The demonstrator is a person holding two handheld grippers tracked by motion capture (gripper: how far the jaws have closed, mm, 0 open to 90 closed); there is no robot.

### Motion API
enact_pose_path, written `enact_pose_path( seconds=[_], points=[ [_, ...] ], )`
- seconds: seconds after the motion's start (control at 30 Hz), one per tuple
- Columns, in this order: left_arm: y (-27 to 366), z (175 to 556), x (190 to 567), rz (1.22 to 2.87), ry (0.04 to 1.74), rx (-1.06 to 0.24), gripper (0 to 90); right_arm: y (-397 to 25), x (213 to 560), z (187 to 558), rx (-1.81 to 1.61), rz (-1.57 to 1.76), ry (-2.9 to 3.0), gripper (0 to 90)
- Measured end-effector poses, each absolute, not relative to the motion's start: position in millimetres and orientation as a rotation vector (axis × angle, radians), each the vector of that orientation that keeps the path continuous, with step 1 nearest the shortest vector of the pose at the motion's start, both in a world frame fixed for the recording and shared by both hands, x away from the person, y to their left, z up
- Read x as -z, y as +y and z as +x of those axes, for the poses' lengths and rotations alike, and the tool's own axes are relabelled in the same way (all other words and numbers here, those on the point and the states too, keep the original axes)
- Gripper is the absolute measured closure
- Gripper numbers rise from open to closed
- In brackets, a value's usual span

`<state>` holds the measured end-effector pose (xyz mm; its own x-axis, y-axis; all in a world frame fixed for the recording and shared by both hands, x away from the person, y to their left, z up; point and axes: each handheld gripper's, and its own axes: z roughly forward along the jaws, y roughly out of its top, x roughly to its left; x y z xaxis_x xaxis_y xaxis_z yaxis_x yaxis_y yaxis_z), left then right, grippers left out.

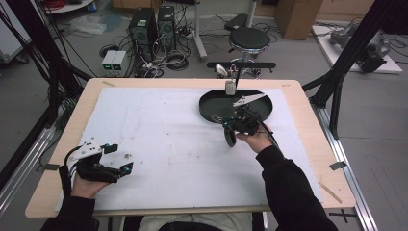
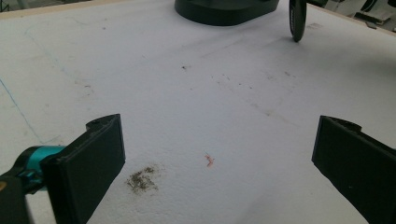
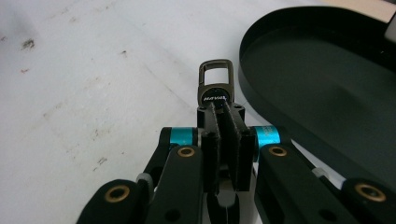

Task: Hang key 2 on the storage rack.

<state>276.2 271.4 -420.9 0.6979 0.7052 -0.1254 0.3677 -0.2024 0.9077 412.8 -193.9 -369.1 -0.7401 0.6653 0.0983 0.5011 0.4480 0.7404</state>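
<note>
One clasp [image 3: 215, 87], lettering unreadable.

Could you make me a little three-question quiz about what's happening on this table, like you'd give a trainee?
1. True or false: the left gripper has its jaws closed on something.
2. What does the right gripper hold? A) a spoon B) a small metal clip with a loop C) a cable
3. Fill in: the clip is held just outside the rim of the black ____.

Key
1. False: its jaws stand wide apart over the bare white mat.
2. B: the jaws are shut on the clip, whose loop sticks out past them.
3. tray
</note>
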Motion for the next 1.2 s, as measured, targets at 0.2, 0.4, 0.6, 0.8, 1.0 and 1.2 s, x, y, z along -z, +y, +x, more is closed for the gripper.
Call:
enact_pose_path(
  seconds=[0.2, 0.4, 0.6, 0.8, 1.0, 1.2],
  points=[
    [271.6, 276.6, 421.0, 1.815, 0.845, -0.385, 3.0, -197.2, 360.4, 415.5, -1.192, 1.021, 2.466, 85.8],
    [271.7, 276.5, 421.0, 1.814, 0.846, -0.384, 3.0, -194.8, 346.5, 419.1, -1.212, 0.993, 2.438, 85.8],
    [272.0, 276.5, 420.9, 1.815, 0.846, -0.384, 3.0, -195.7, 334.6, 421.7, -1.222, 0.980, 2.417, 85.8],
    [271.9, 276.5, 420.9, 1.815, 0.846, -0.384, 3.0, -202.2, 324.8, 424.5, -1.244, 0.994, 2.382, 85.7],
    [271.9, 276.7, 421.0, 1.817, 0.845, -0.385, 3.0, -210.0, 313.3, 427.4, -1.266, 1.012, 2.344, 85.7],
    [271.9, 276.8, 421.0, 1.818, 0.845, -0.387, 3.0, -216.4, 302.8, 432.5, -1.271, 1.022, 2.312, 85.7]
  ],
)
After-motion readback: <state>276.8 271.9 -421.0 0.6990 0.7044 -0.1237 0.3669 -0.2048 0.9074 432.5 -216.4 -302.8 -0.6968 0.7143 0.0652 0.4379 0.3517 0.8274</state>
